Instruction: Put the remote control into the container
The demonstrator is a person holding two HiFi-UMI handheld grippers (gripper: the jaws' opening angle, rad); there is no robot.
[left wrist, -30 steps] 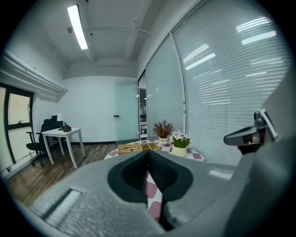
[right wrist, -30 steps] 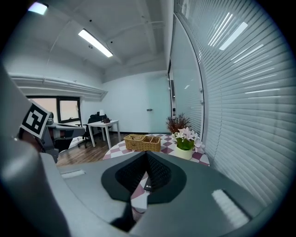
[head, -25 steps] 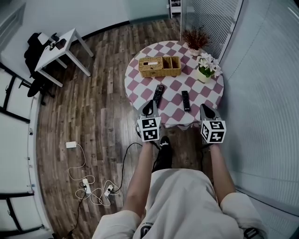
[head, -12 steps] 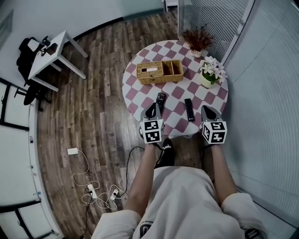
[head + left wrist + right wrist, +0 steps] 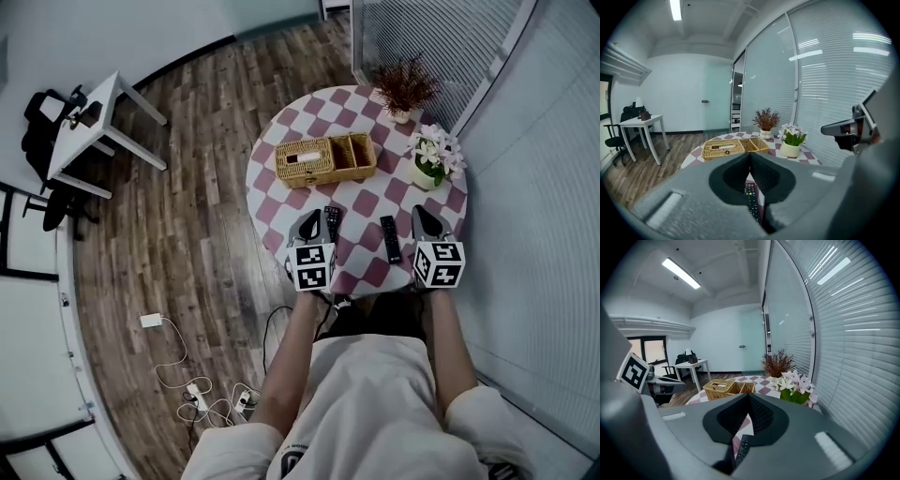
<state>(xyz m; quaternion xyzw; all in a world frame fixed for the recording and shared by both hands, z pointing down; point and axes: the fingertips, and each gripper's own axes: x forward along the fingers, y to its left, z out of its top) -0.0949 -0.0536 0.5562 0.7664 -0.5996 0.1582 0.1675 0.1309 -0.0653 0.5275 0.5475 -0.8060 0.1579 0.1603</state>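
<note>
We hold the left gripper and right gripper shut and empty over the table's 6 o'clock edge, probably lining up a pick. The left remote and right remote lie flat between them, long axes running 6 to 12 o'clock, toward the basket near 11.

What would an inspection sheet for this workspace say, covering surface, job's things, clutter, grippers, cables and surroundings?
Surface: round table, checked cloth.
Job's things: left remote and right remote lie on the near side; wicker container farther back, a pale item in its left compartment.
Clutter: reddish plant, white-flower pot.
Grippers: left gripper and right gripper shut, empty, over the near edge.
Cables: tangle of cords with power strips on the floor.
Surroundings: wood floor, white side table, blinds.
</note>
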